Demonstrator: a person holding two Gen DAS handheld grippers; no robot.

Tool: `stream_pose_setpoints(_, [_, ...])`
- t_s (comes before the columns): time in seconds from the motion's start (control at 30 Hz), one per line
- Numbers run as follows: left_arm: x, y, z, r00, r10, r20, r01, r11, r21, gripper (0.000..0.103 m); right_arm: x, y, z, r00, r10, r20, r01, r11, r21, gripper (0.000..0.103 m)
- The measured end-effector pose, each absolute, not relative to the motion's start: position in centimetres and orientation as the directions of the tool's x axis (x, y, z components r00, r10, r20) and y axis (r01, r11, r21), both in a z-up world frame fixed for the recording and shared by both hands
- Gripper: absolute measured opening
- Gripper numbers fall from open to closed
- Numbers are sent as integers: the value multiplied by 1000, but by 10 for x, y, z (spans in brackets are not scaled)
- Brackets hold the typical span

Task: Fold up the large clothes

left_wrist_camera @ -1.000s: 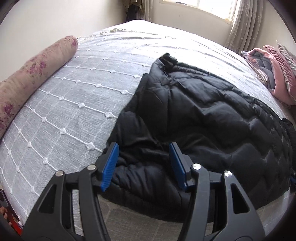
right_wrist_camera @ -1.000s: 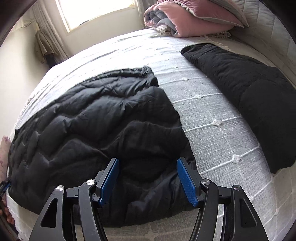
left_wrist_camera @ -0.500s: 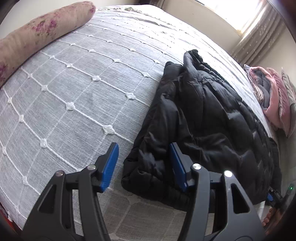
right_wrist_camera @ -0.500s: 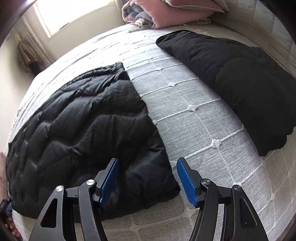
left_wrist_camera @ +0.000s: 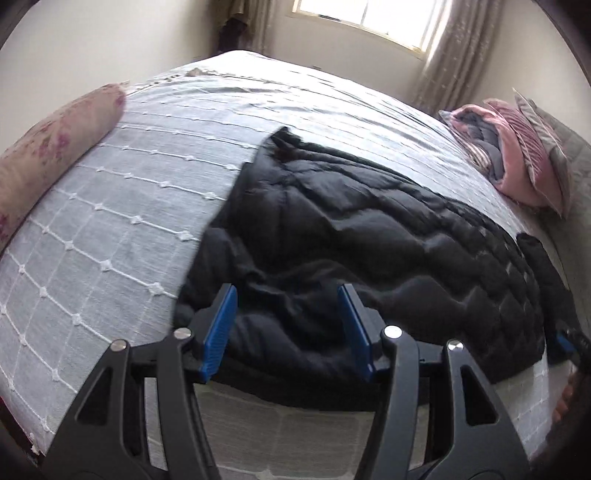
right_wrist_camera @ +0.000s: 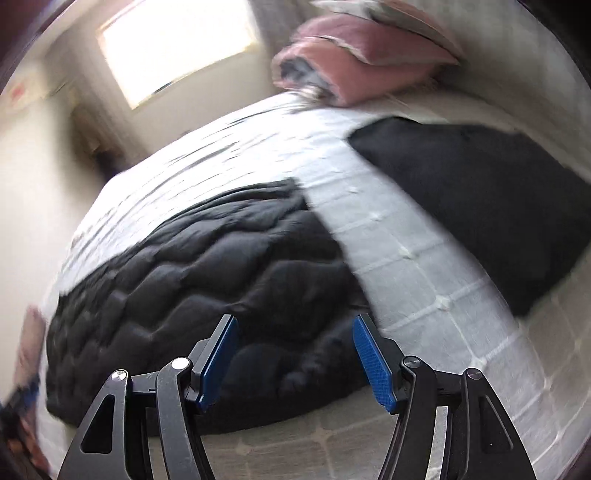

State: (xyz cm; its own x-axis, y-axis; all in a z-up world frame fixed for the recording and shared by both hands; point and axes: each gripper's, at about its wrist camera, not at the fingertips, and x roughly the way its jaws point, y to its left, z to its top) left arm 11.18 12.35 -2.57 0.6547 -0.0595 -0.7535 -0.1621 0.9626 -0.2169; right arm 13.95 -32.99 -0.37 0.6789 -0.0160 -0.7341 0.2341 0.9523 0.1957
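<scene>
A large black quilted puffer jacket (left_wrist_camera: 369, 236) lies spread across the white-grey bedspread (left_wrist_camera: 110, 221), its near edge at the bed's front edge. My left gripper (left_wrist_camera: 290, 328) is open and empty, its blue pads over the jacket's near left corner. In the right wrist view, which is blurred, the jacket (right_wrist_camera: 221, 266) fills the left middle. My right gripper (right_wrist_camera: 293, 360) is open and empty, just above the jacket's near right corner.
A floral bolster (left_wrist_camera: 48, 155) lies along the bed's left side. Pink and grey pillows (left_wrist_camera: 517, 155) are piled at the right, also in the right wrist view (right_wrist_camera: 362, 55). A second black garment (right_wrist_camera: 480, 199) lies flat on the right. A window (left_wrist_camera: 362, 18) is behind.
Both grippers have swung back over the jacket's near edge: the left one moved right from the left corner, the right one tilted and moved left. Both stayed open.
</scene>
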Motion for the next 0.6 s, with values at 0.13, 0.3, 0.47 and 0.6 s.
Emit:
stream_pose_setpoints(0.13, [125, 76, -28, 634, -105, -766, -58, 981, -183, 58, 149, -293, -12, 674, 43, -737, 115, 980, 162, 65])
stream_pose_setpoints(0.3, [140, 18, -19, 626, -144, -767, 42, 988, -151, 58, 155, -281, -17, 671, 52, -739, 83, 986, 144, 66])
stream_pose_setpoints(0.47, [171, -28, -23, 606, -97, -790, 59, 995, -78, 79, 166, -284, -21, 664, 81, -743, 85, 979, 183, 66])
stream_pose_setpoints(0.6, [197, -49, -36, 564, 26, -826, 31, 998, 53, 79, 173, -287, -24, 650, 111, -752, 77, 975, 210, 73])
